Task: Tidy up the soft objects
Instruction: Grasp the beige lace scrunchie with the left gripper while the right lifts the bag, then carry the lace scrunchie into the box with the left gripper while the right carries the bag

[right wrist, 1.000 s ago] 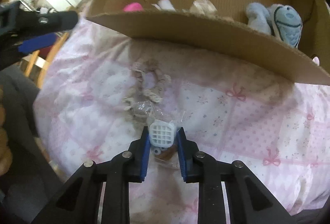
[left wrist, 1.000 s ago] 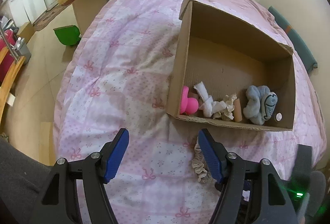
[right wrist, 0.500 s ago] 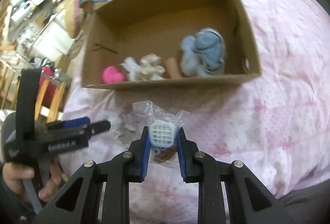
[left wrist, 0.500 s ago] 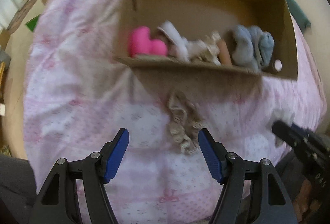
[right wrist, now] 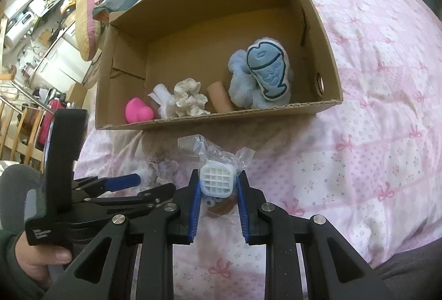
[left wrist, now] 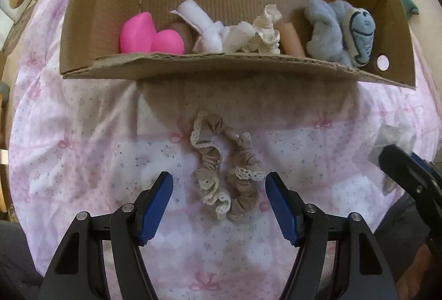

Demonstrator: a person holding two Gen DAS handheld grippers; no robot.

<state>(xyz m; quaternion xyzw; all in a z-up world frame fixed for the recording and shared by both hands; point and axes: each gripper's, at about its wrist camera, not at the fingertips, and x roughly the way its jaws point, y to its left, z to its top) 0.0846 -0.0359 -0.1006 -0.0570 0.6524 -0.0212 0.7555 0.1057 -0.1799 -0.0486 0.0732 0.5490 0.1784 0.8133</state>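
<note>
The left gripper (left wrist: pixel 219 189) has its two blue fingers wide apart. Between them, on the bed cover, lies a beige scrunchie (left wrist: pixel 226 166) with a lace edge. The fingers stand on each side of it and do not touch it. I think they are held this wide so they can close in on the soft ring and pick it up.

The right gripper (right wrist: pixel 216 186) has its fingers pressed together on a small bagged toy (right wrist: pixel 216 181). The toy has a white grid part on top and a brown part below, inside a crinkly clear bag. It is held up in the air in front of the box, so I think it goes in next.

Just past both grippers sits an open cardboard box (right wrist: pixel 328 71) on the pink bed cover (right wrist: pixel 386 106). The soft things are lined up along its near wall: a pink heart (left wrist: pixel 150 33), a white cloth roll (left wrist: pixel 204 24), a cream scrunchie (left wrist: pixel 263 32), a tan roll (left wrist: pixel 290 39) and a blue plush fish (right wrist: pixel 266 73). They sit in a row, likely to keep them tidy and leave room behind.

There is small white writing on the left gripper's handle in the right view, but it is too tiny to read. I see no other words.
</note>
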